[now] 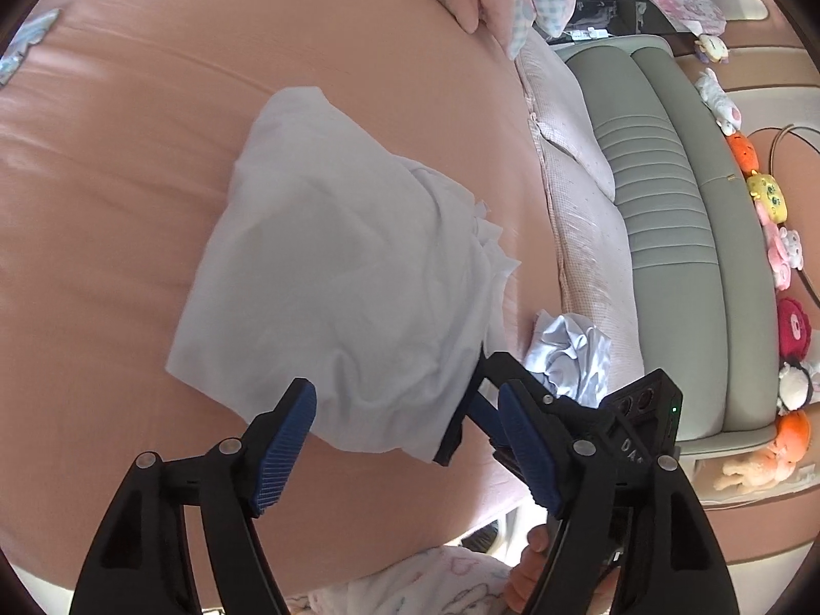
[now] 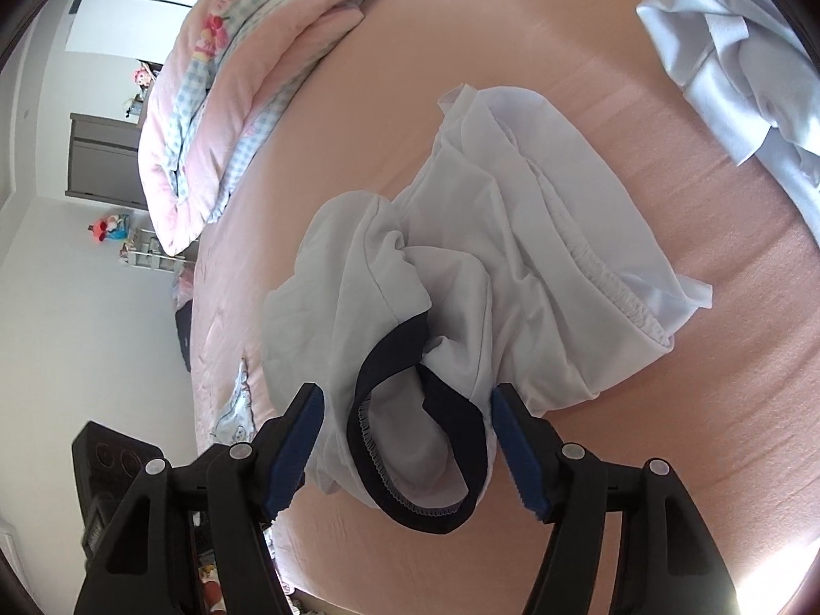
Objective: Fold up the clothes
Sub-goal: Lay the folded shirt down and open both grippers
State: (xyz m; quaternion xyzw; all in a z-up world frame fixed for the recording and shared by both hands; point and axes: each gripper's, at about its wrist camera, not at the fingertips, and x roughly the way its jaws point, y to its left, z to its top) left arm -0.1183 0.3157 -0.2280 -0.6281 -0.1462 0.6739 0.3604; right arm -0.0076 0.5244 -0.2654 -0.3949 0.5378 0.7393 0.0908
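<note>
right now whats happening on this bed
A person is folding clothes on a pink bed with a handheld tool in each hand. A white garment with a dark waistband lies partly folded on the sheet. Both the left tool and the right tool are open at its near edge, not pinching it. A second light garment waits crumpled nearby.

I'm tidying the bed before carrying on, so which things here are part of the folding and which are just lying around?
Part of the job: white garment, left gripper, right gripper, crumpled pale blue garment.
Lying about: folded quilt, plush toys, pillow.
</note>
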